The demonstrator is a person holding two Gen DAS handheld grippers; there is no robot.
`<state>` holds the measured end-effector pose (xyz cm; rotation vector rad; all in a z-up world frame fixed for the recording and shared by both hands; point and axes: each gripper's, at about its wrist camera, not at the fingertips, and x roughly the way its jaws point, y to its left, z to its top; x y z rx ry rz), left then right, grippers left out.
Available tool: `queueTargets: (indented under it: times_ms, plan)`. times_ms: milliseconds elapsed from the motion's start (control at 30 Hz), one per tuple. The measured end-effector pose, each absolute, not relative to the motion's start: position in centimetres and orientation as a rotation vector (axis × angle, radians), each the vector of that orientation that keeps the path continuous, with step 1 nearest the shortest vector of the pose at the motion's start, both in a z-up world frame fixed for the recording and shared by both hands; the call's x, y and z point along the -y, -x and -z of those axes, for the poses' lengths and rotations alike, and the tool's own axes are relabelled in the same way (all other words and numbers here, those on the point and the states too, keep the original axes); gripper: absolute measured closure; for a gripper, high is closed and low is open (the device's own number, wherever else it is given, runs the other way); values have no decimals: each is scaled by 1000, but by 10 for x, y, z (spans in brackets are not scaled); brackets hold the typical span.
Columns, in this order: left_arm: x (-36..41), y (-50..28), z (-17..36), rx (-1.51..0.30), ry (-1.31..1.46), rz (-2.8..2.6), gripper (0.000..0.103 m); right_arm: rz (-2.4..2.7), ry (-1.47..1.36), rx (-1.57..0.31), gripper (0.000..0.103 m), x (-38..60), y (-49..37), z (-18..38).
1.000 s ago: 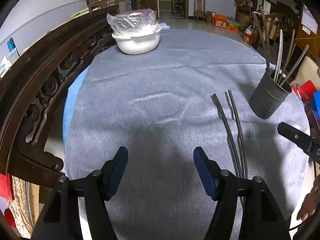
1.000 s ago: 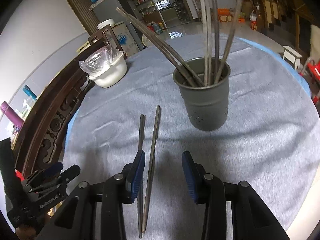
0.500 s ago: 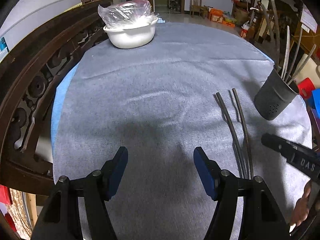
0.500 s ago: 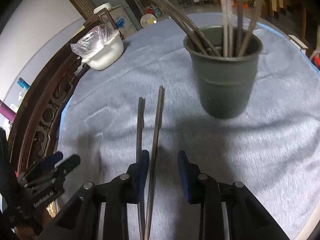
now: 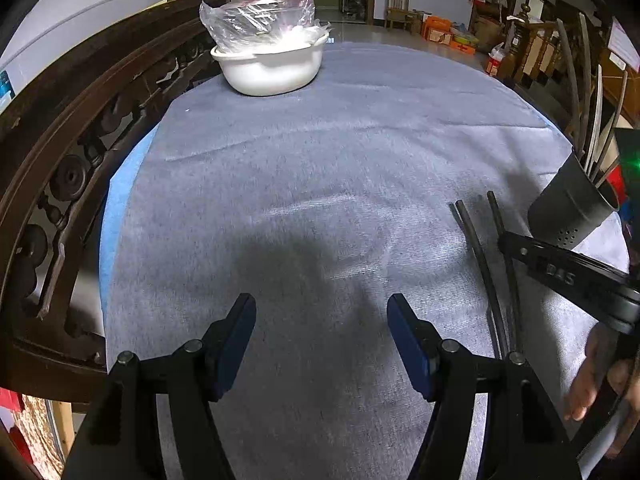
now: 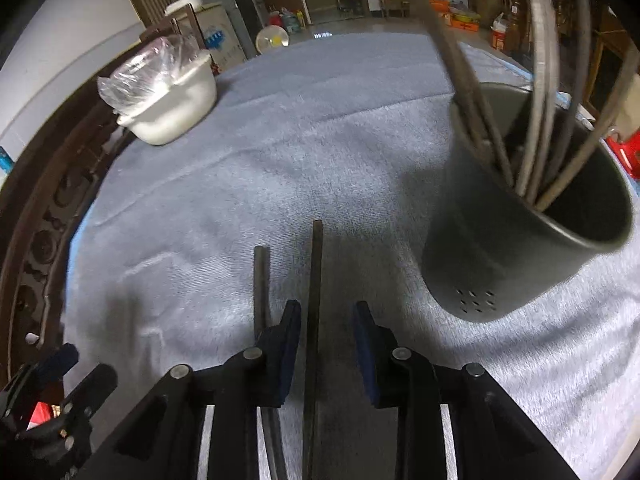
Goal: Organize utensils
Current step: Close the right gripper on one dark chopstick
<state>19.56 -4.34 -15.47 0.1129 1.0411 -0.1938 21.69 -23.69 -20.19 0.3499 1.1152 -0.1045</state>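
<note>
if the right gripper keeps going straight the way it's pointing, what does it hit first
Most likely the chopstick lying between its closing pads, then the grey tablecloth under it. The right gripper angles down at the table; the second chopstick sits just outside its left finger. The dark holder stands off to the right.

Both cams ride on the grippers, angled steeply down at the grey cloth (image 5: 320, 140). The right one sits way closer, so the cup (image 6: 520, 248) fills its right side. Both catch the white bowl (image 5: 272, 68) at the top, plus the two sticks (image 6: 316, 280).
</note>
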Motion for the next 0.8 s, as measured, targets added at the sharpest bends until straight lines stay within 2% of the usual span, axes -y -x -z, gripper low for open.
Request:
queueTargets:
  times_ms: [333, 800]
  plan:
    - [44, -197, 155, -1038, -118, 198, 34, 148, -313, -1143, 94, 234, -228, 211]
    - [63, -189, 151, -1046, -134, 227, 34, 121, -346, -1125, 95, 263, -187, 208]
